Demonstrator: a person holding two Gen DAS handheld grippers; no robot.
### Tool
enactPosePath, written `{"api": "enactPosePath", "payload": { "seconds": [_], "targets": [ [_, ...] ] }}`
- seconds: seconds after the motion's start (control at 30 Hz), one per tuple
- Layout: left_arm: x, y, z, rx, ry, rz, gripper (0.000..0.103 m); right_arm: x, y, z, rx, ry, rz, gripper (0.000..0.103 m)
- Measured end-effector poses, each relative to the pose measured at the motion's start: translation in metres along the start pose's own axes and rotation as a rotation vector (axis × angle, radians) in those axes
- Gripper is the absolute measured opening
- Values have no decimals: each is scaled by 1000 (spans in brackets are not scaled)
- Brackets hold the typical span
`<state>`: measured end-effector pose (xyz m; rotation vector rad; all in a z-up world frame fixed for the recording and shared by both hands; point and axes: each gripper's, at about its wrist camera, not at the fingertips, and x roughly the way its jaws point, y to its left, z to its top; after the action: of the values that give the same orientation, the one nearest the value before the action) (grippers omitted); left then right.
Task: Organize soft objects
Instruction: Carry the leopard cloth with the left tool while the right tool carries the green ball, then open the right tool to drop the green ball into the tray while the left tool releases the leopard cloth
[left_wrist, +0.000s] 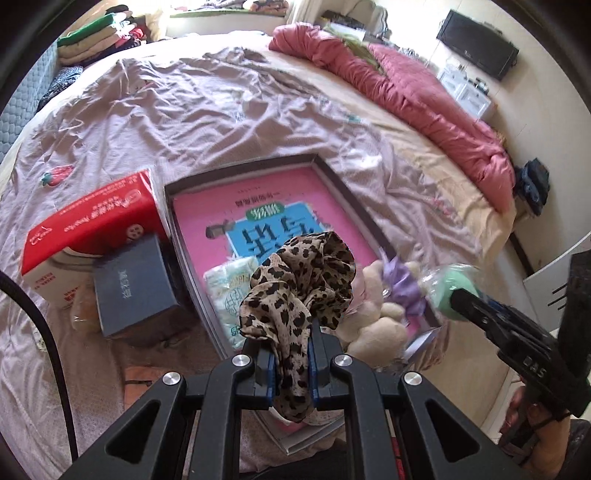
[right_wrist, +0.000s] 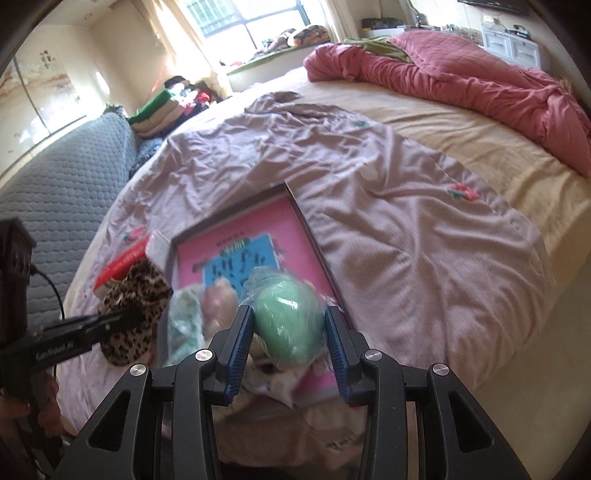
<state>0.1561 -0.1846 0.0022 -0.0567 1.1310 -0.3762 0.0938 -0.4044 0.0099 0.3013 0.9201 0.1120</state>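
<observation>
Over the near end of the bed (left_wrist: 258, 110), both tongs hang loaded above a shallow grey-rimmed box (left_wrist: 332, 177) whose pink floor bears a blue printed panel.

Left tongs (left_wrist: 291, 363): clamped on a leopard-print scrunchie (left_wrist: 299, 284), the fabric bunched above the blue pads and a tail hanging below them. Right tongs (right_wrist: 290, 332): closed against a pale green ball in clear wrap (right_wrist: 288, 317), pads on either flank; the wrap is blurred, so how firm the hold is cannot be judged.

Already in the box: a cream plush toy (left_wrist: 376, 321), a purple scrunchie (left_wrist: 402, 284) on or against it (blurred), and a pale printed soft pack (left_wrist: 231, 284). Left of the box, on the lilac sheet (left_wrist: 184, 110), sit a red carton (left_wrist: 92, 225) and a dark blue box (left_wrist: 133, 284), the two touching.

Judgement: the step is depositing both items in the box. Advice:
- Lower each load to a bare patch of pink floor, well inside the rim, before opening.
- Release the scrunchie low; the hanging tail could catch on a pad.
- Set the ball against the plush so it cannot roll; slippery wrap may slide early.
- One hand at a time, since the tongs are near each other.
</observation>
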Motion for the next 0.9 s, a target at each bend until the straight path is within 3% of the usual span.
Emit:
{"api": "enactPosePath", "payload": {
  "seconds": [0.57, 0.9],
  "targets": [
    [32, 6, 0, -15, 50, 0, 13, 46, -6, -14, -29, 102, -43, 40],
    [44, 11, 2, -30, 71, -11, 14, 66, -3, -13, -77, 108, -77, 40]
  ]
}}
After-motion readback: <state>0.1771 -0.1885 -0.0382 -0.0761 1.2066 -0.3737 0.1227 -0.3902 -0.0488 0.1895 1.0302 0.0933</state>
